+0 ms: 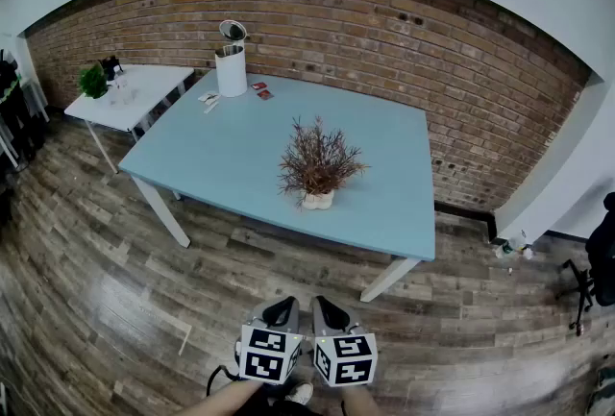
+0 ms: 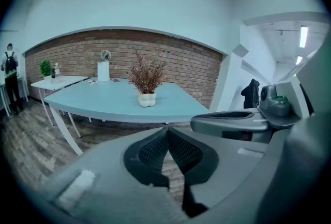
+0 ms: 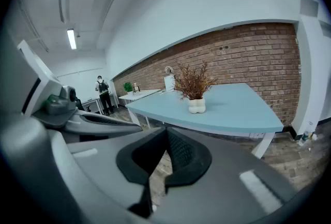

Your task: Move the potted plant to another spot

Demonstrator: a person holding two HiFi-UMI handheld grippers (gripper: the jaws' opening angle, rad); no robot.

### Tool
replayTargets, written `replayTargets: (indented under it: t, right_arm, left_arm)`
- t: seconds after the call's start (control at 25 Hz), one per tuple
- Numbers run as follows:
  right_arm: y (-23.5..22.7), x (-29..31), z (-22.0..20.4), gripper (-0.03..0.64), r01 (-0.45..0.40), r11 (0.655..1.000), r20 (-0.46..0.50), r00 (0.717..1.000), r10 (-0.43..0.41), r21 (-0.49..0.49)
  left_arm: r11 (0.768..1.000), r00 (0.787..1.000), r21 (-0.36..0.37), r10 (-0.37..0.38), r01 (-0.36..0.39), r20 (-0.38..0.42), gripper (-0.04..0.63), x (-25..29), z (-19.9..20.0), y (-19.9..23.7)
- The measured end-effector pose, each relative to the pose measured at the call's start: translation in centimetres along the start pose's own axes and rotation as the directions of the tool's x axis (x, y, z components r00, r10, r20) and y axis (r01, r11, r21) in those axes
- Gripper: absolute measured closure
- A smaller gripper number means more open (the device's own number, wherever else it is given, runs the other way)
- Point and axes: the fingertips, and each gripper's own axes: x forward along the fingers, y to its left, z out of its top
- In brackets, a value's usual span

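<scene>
A potted plant [image 1: 316,164] with dry brown twigs in a small cream pot stands near the front edge of the light blue table [image 1: 211,155]. The same potted plant [image 2: 147,80] shows ahead in the left gripper view, and as the potted plant [image 3: 194,87] in the right gripper view. My left gripper [image 1: 280,312] and right gripper [image 1: 332,313] are held side by side low over the floor, well short of the table. Both are shut with nothing between the pads.
A white cylindrical bin [image 1: 231,68] with a raised lid and small cards [image 1: 261,92] sit at the table's far end. A white side table [image 1: 135,92] with a green plant [image 1: 93,81] stands at the left. A person [image 3: 102,92] stands far off. Brick wall behind.
</scene>
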Motion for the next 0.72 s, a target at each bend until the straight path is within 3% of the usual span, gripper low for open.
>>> replayTargets:
  t: [0.4, 0.72]
  right_arm:
    - [-1.1, -1.0, -0.3, 0.612, -0.015, 1.000, 0.008, 1.000, 0.015, 0.002]
    - [-2.1, 1.1, 0.1, 0.611, -0.010, 1.000, 0.007, 1.000, 0.010, 0.012]
  left_arm:
    - [1.000, 1.000, 0.004, 0.014, -0.014, 0.011, 0.597, 0.2, 0.2, -1.8]
    - [1.000, 1.000, 0.015, 0.023, -0.023, 0.014, 0.597, 2.0, 0.9, -0.6]
